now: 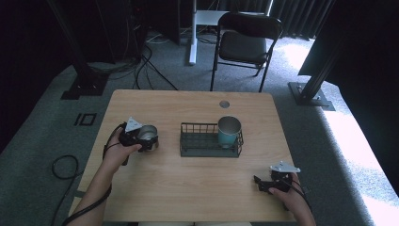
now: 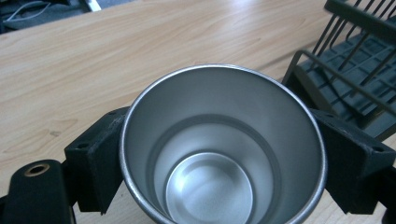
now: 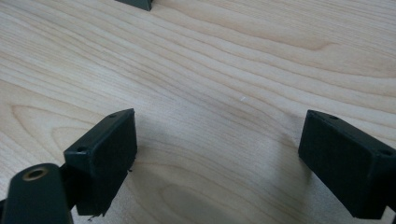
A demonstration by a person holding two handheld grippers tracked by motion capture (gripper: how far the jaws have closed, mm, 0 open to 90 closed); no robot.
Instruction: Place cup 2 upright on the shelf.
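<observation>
The left gripper (image 1: 141, 137) clamps a steel cup (image 1: 147, 133), 1 jaw pressed to each side of its wall; the cup stands upright on the wooden table (image 1: 188, 183), well left of the black wire rack (image 1: 197, 141). A teal cup (image 1: 229, 132) stands in the rack's right end. The right gripper (image 1: 262, 183) rests near the table's front right corner, jaws spread wide, nothing between them.

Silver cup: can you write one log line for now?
left gripper: shut on silver cup | right gripper: open, over table | teal cup: in rack
</observation>
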